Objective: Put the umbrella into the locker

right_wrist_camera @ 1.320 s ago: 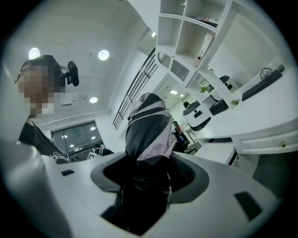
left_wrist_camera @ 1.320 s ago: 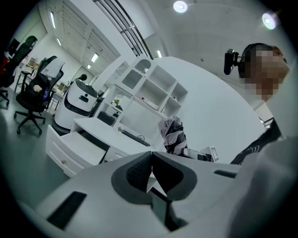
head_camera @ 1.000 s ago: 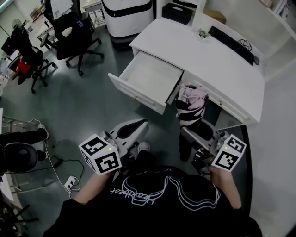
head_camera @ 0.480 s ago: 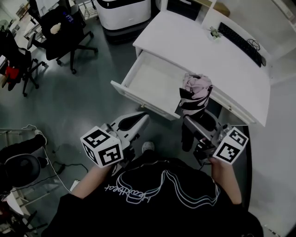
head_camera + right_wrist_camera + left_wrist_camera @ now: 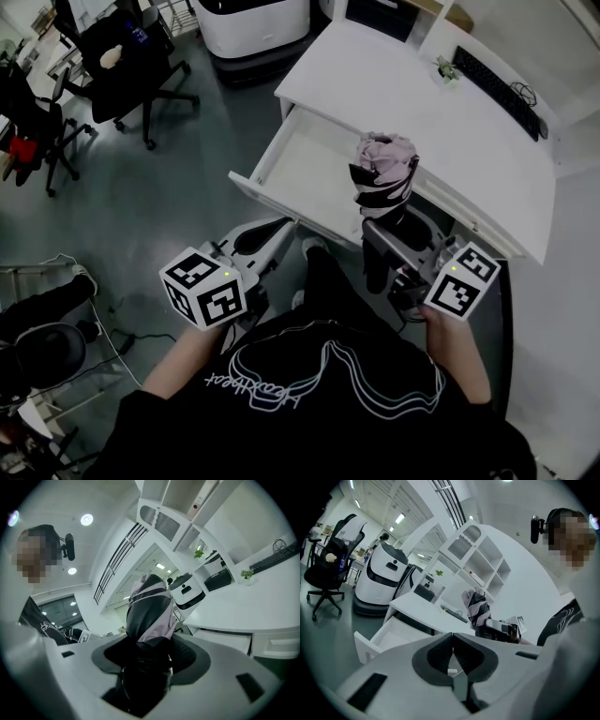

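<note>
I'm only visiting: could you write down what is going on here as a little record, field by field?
Held: folded umbrella, upright, in the right gripper
Left gripper: jaws together, nothing in them
Drawer: pulled open, just ahead of the umbrella
Desk: white, with a keyboard and a small plant on it
Stage: umbrella not yet put away

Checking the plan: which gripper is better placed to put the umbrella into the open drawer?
Right. The right gripper holds the folded umbrella upright, close to the open drawer. The left gripper is shut with nothing in it.
</note>
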Motion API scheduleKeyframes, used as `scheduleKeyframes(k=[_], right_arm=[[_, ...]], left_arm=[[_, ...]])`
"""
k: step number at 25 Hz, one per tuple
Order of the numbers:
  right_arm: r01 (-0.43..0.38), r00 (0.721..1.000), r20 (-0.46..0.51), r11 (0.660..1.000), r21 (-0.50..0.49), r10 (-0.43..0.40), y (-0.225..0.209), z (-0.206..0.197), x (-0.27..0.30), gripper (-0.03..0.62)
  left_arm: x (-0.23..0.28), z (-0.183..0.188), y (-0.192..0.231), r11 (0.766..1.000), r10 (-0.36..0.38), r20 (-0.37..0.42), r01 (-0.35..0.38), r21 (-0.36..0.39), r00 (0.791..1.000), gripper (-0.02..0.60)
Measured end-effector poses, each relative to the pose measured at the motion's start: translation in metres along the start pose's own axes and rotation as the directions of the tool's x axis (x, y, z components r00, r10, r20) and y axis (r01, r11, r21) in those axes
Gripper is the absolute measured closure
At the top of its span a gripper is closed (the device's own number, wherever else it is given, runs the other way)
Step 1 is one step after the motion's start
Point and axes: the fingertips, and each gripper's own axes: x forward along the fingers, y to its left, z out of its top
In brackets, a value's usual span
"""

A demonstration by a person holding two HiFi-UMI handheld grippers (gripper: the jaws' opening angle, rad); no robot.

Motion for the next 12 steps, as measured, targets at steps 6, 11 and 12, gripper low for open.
scheduleKeyframes(k=[6,11,12], right_arm=[[-0.020,0.998,-0.055,1.000,0.005,0.020,-0.021,0.004,0.031,0.344],[-0.034,0.992,-0.118,0.999,0.020,0.036,-0.047,0.004,0.060,0.344],[-0.034,0.990,-0.133,0.999,0.015,0.036,-0.053,0.003,0.065,0.344]], left_arm=[[0.006,0.007,0.020,0.999,0.039,-0.003,-0.039,-0.004,0.999,0.575],[0.020,0.014,0.049,0.995,0.085,-0.002,-0.085,-0.058,0.996,0.575],[0.024,0.016,0.054,0.994,0.091,0.000,-0.091,-0.067,0.996,0.575]])
